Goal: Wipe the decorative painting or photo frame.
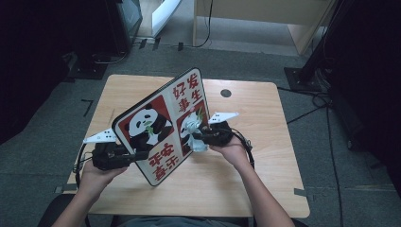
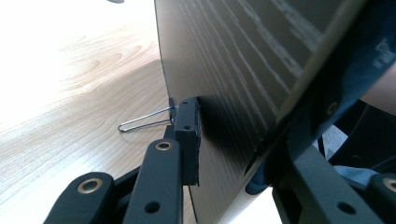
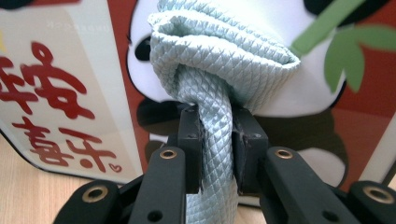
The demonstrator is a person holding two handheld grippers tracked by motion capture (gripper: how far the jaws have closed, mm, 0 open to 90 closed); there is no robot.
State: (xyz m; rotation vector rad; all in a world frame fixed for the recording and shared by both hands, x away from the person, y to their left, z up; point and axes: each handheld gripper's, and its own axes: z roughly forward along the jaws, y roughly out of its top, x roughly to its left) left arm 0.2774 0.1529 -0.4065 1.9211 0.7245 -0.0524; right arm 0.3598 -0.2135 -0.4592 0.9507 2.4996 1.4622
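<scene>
From the high view we record the panda board [image 1: 163, 125] standing tilted on its lower edge on the wooden table [image 1: 265, 156], printed face toward the person, its long axis running from the near-left corner up to the far-right corner; the left gripper [image 1: 135, 155] is clamped on the board's near-left edge and the right gripper [image 1: 197, 137] meets its face. The left gripper view alone gives us the board's dark striped back [image 2: 233, 70] and a wire clip handle [image 2: 144, 121] just beside that edge. The right gripper view alone shows us the pale quilted cloth [image 3: 219, 70] pinched tight between the right jaws and bunched against the panda print.
</scene>
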